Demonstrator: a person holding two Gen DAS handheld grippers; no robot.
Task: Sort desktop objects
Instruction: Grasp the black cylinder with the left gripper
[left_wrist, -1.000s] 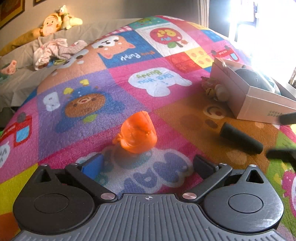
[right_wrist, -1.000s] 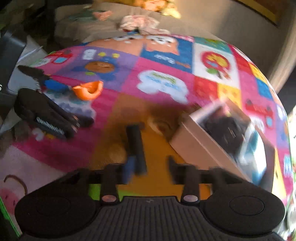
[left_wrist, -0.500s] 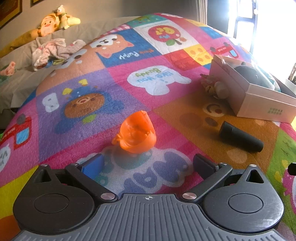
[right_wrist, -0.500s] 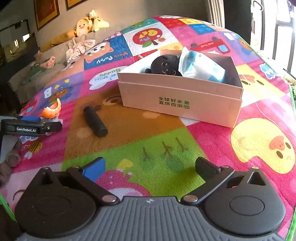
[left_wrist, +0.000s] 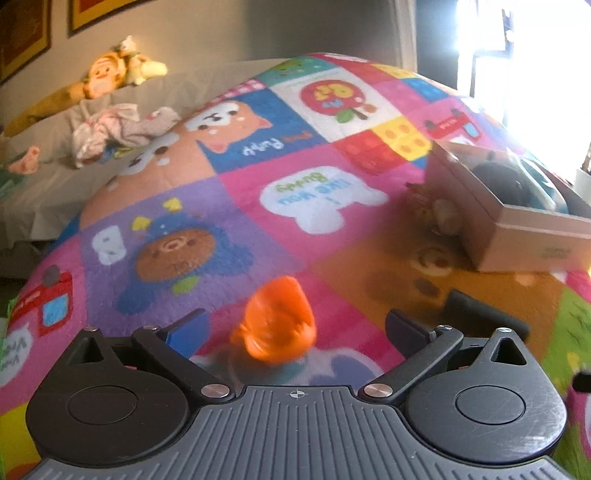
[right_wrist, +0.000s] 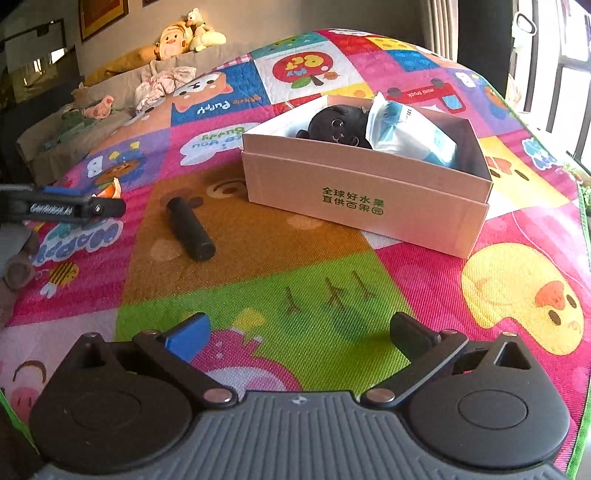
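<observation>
Between the wide-apart fingers of the left gripper (left_wrist: 295, 328) lies a thin orange peel cup (left_wrist: 275, 326) — light, soft, easily crushed, so pinch its rim gently. Right gripper (right_wrist: 299, 332) has just been opening and is empty — the stiff black plastic cylinder (right_wrist: 190, 229) would roll; take it across the middle.

Left of the cardboard box (right_wrist: 369, 199), a black cylinder (right_wrist: 190, 230) lies flat; farther left, an orange peel (left_wrist: 275, 325) sits hollow-up.
</observation>
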